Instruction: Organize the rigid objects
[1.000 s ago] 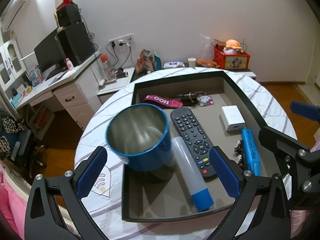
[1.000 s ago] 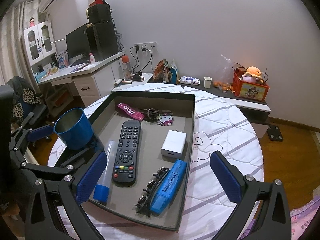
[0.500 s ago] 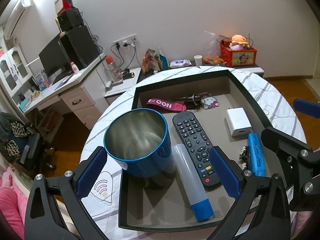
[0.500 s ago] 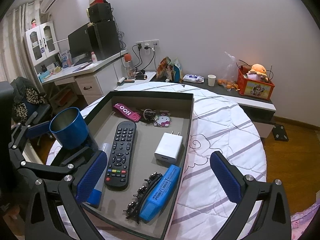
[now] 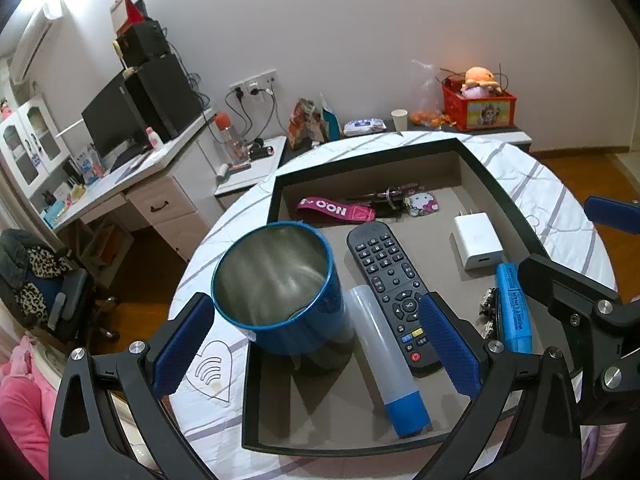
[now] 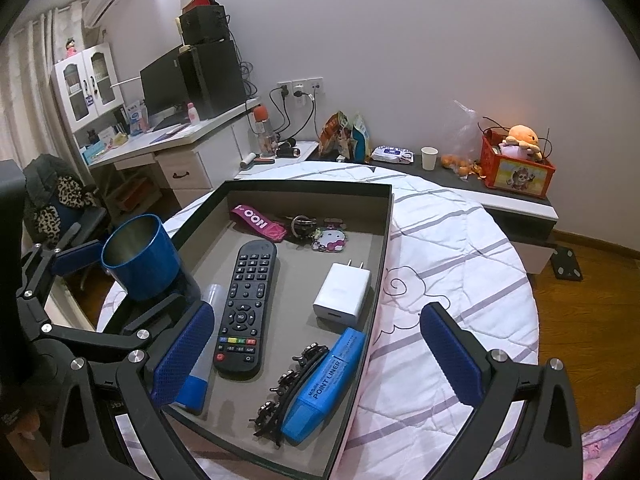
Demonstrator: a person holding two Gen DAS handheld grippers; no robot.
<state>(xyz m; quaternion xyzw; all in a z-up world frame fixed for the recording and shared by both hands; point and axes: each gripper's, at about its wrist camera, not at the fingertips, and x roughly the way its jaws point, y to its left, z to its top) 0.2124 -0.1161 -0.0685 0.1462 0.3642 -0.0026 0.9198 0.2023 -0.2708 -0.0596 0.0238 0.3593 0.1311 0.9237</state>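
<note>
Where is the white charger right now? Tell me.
In the right wrist view the white charger lies flat in the tray, right of the remote, just above the blue highlighter.

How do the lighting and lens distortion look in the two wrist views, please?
Left wrist view: a bright light flares top left, the blue cup casts a shadow toward the camera in the tray, edges bow. Right wrist view: sharp, dark vignetted corners, the table curved.

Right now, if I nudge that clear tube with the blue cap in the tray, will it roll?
Probably. The tube is a smooth cylinder lying on its side on the flat tray floor. The remote lies close alongside, so it would likely stop a roll that way. It looks like light plastic, so a small push should move it.
</note>
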